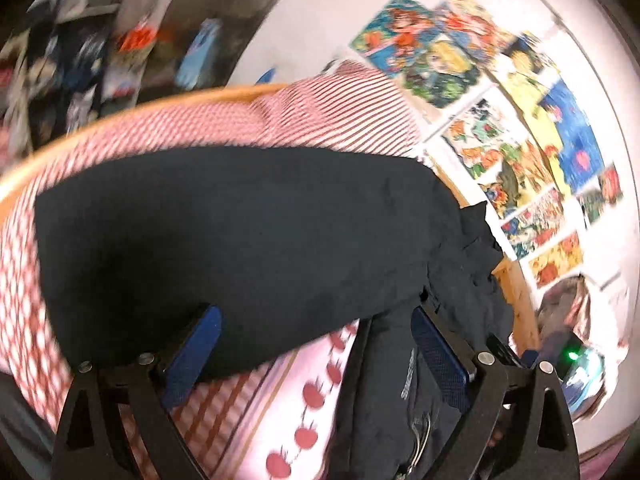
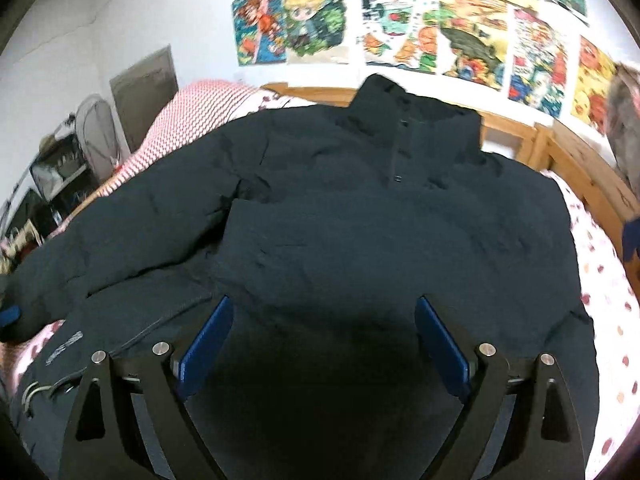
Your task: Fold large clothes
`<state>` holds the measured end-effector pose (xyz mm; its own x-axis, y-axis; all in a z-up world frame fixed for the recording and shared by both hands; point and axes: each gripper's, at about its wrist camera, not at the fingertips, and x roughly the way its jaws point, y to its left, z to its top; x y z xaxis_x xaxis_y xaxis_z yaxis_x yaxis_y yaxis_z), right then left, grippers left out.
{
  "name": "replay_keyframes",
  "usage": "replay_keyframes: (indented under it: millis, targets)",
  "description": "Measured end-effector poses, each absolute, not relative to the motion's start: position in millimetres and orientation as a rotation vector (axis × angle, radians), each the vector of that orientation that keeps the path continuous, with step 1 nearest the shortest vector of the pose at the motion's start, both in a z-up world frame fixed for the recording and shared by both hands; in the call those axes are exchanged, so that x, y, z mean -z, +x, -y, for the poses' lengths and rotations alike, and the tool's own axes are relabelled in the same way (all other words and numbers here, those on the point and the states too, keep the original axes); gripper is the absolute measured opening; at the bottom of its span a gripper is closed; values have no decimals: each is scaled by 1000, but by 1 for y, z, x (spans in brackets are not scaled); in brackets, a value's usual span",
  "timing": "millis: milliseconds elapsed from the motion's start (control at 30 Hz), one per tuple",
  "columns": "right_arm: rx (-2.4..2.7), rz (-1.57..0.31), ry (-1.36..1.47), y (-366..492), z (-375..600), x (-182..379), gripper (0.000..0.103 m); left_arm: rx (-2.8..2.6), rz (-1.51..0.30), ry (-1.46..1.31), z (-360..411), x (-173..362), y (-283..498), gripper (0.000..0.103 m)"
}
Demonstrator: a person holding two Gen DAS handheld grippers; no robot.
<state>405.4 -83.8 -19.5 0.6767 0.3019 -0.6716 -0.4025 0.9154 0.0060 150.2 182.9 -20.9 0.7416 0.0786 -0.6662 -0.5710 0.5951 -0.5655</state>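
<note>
Left wrist view: a bed (image 1: 280, 380) in pink bedding printed with red apples, with a red-and-white checked quilt (image 1: 208, 128) bunched along its far edge against a wooden bed frame (image 1: 120, 114). The dark navy jacket (image 1: 224, 240) lies over the bedding, one sleeve stretched across the picture, the body heaped toward the bed's right edge. The left gripper (image 1: 316, 344) hangs over the sleeve with its blue pads spread wide, nothing between them. Bright cartoon posters (image 1: 520, 152) cover the white wall; cluttered shelves (image 1: 68, 60) blur at the left.

Right wrist view: only here does the whole jacket (image 2: 360, 208) show, laid flat and front up mid-bed, collar toward the headboard (image 2: 516, 136), one sleeve trailing to the left edge. The right gripper (image 2: 324, 340) stands released above the hem. A fan (image 2: 96, 136) stands beyond the bed's left side.
</note>
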Motion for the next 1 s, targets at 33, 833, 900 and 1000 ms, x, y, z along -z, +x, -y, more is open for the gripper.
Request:
replay_keyframes:
  millis: [33, 833, 900, 1000]
  targets:
    - [-400, -731, -164, 411, 76, 21, 89, -410, -644, -869, -180, 24, 147, 96]
    - [-354, -815, -271, 522, -38, 74, 89, -738, -475, -771, -228, 29, 163, 22]
    - [-350, -814, -285, 522, -42, 83, 89, -732, -427, -725, -237, 13, 165, 17]
    - [-365, -809, -268, 516, -40, 81, 90, -721, -359, -624, -249, -20, 179, 14]
